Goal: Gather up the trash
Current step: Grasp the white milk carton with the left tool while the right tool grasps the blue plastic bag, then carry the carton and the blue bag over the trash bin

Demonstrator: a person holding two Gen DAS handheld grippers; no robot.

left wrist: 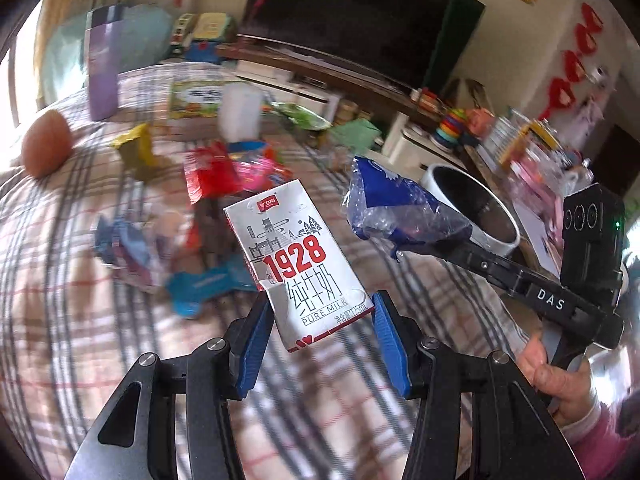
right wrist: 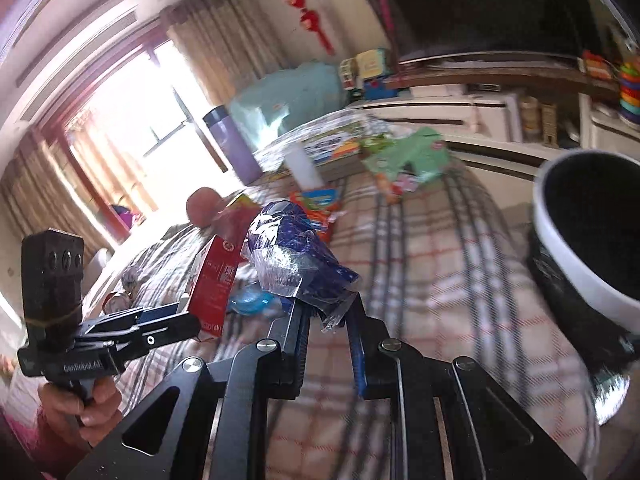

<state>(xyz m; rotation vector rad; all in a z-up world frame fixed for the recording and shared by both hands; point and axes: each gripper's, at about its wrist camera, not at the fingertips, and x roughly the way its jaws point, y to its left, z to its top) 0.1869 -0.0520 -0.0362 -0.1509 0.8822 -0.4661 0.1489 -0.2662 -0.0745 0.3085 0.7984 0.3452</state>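
My left gripper (left wrist: 322, 312) is shut on a white and red "1928" milk carton (left wrist: 296, 256) and holds it above the plaid table (left wrist: 80, 340). The carton also shows in the right wrist view (right wrist: 214, 280). My right gripper (right wrist: 328, 312) is shut on a crumpled blue and clear plastic wrapper (right wrist: 296, 256), also seen in the left wrist view (left wrist: 392, 208). A round white bin with a black inside (right wrist: 584, 232) stands to the right, near the wrapper; it shows in the left wrist view too (left wrist: 476, 208). Loose wrappers (left wrist: 216, 176) lie on the table.
A purple flask (left wrist: 102, 76), a white cup (left wrist: 240, 112), an orange ball (left wrist: 46, 144) and a picture book (left wrist: 196, 100) stand on the far side of the table. A TV cabinet (right wrist: 480, 96) with toys lies behind.
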